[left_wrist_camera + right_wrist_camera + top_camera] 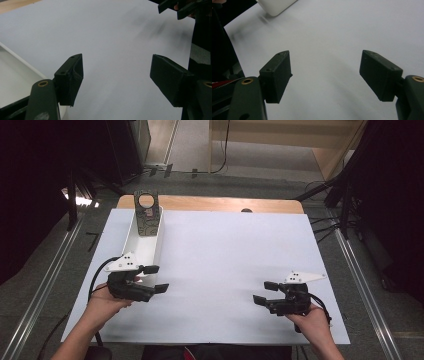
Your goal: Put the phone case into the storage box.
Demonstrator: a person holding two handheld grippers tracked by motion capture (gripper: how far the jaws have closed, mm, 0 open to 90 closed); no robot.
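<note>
My left gripper (156,279) is held low at the table's left, beside the near end of a long white tray (156,245); its jaws stand wide apart with nothing between them (116,77). My right gripper (265,292) hovers at the right front, also open and empty (325,72), pointing left across the white sheet. A dark patterned piece with a round hole (147,212) stands upright at the tray's far end. The tray's near corner (277,6) appears in the right gripper view, and the tray rim (22,63) runs along the left of the left gripper view.
A white sheet (225,255) covers most of the wooden table (220,204). The other gripper's jaw tips (175,7) show at the top right of the left gripper view. Dark stands and cables flank the table on both sides.
</note>
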